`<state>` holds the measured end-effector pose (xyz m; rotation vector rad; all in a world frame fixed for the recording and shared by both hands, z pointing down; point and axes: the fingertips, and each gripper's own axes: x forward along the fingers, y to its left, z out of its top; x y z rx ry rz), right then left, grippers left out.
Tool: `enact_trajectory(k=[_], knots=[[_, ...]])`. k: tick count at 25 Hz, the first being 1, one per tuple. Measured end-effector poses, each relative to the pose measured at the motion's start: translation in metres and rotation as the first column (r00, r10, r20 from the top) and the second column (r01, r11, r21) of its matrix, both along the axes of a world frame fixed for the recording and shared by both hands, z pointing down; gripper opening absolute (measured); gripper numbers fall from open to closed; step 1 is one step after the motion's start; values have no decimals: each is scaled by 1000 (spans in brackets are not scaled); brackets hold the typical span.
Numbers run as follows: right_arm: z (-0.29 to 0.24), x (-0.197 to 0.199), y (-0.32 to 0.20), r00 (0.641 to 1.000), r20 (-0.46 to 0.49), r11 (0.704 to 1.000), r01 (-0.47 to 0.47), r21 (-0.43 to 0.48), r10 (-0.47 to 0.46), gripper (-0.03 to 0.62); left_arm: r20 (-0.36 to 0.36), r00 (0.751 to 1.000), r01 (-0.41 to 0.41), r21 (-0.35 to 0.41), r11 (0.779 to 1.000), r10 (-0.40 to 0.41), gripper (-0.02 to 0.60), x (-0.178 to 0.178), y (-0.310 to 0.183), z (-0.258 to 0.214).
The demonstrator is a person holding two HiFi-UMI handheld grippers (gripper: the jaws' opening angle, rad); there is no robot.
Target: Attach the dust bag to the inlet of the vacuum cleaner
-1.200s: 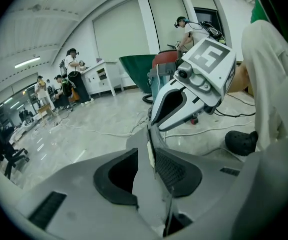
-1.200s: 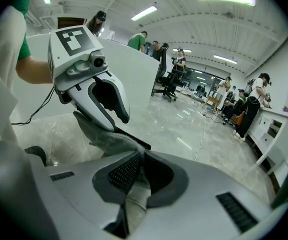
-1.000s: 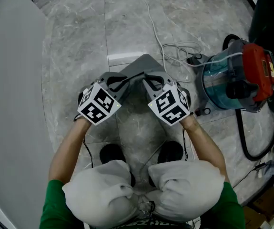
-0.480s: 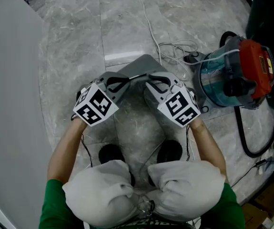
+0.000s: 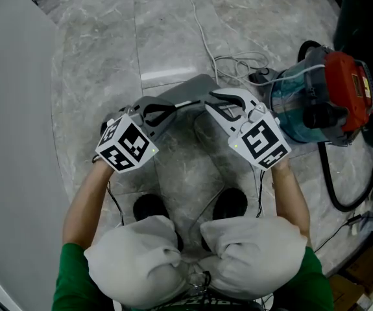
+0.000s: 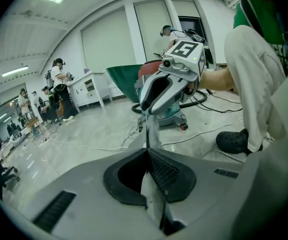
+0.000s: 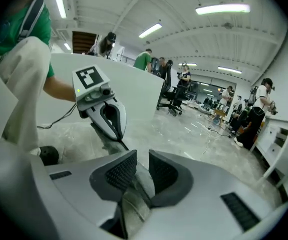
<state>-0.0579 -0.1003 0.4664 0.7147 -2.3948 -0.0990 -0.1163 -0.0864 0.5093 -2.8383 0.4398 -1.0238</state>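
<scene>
The flat grey fabric dust bag (image 5: 187,89) was held above the grey marble floor (image 5: 173,31), spanning the gap between the two grippers in front of the person's knees.

The left gripper (image 5: 172,107) was closed on the left edge of the dust bag. In the left gripper view its jaws met, with the thin fabric pinched between the pads.

The right gripper (image 5: 215,99) stood at the opposite edge of the dust bag. Its jaws had just been opening. In the right gripper view the ribbed pads stood apart, and the grey fabric lay loose in the gap between them.

The vacuum cleaner (image 5: 316,102), a teal translucent drum with a red top, stood on the floor to the person's right. It was near the right gripper but apart from the dust bag. A black hose (image 5: 332,186) curved from it across the floor. A white cable (image 5: 205,37) ran over the floor to the drum. A large white panel (image 5: 11,141) lay along the person's left side.
</scene>
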Motion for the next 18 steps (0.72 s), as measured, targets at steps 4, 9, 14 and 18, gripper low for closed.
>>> enact_trajectory(k=[4, 9, 14, 18], knots=[[22, -8, 7, 995, -79, 998, 68, -14, -69, 77, 20, 998, -54, 39, 998, 53, 9, 3, 11, -3], [38, -15, 20, 982, -126, 990, 135, -32, -138, 77, 66, 990, -133, 71, 989, 129, 9, 4, 21, 2], [51, -21, 26, 961, -197, 981, 194, -23, -194, 57, 30, 989, -148, 41, 988, 147, 9, 4, 22, 2], [50, -22, 19, 974, -149, 986, 165, -27, -168, 25, -6, 990, -139, 30, 990, 139, 9, 2, 11, 1]])
